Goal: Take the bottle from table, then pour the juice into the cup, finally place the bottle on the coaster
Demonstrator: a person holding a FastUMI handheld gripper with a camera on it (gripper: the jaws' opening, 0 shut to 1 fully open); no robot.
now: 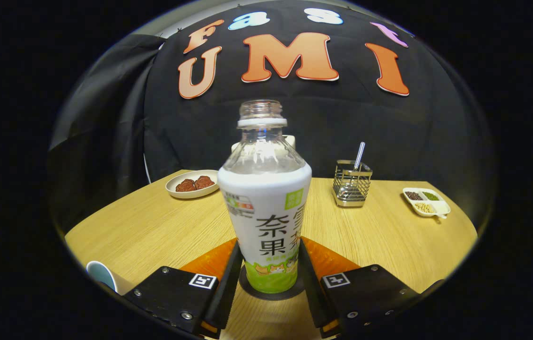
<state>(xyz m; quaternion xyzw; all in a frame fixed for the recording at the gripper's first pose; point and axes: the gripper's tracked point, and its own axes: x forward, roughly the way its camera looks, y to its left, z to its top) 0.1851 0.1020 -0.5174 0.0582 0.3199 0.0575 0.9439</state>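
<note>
The bottle (266, 208) stands upright between my fingers, uncapped, with a clear top and a white and green label. Its base rests on a dark round coaster (271, 295) on the wooden table (153, 226). My gripper (269, 278) is shut on the bottle's lower part, with one finger pressed against each side. No liquid shows in the clear upper part. The cup (102, 275), pale outside and teal inside, sits to the left of my left finger at the table's near edge, partly cut off.
A plate of brown food (193, 183) lies at the back left. A wire holder with a metal utensil (352, 188) stands back right, and a divided dish of beans (426, 201) lies further right. Something white (290, 140) peeks out behind the bottle.
</note>
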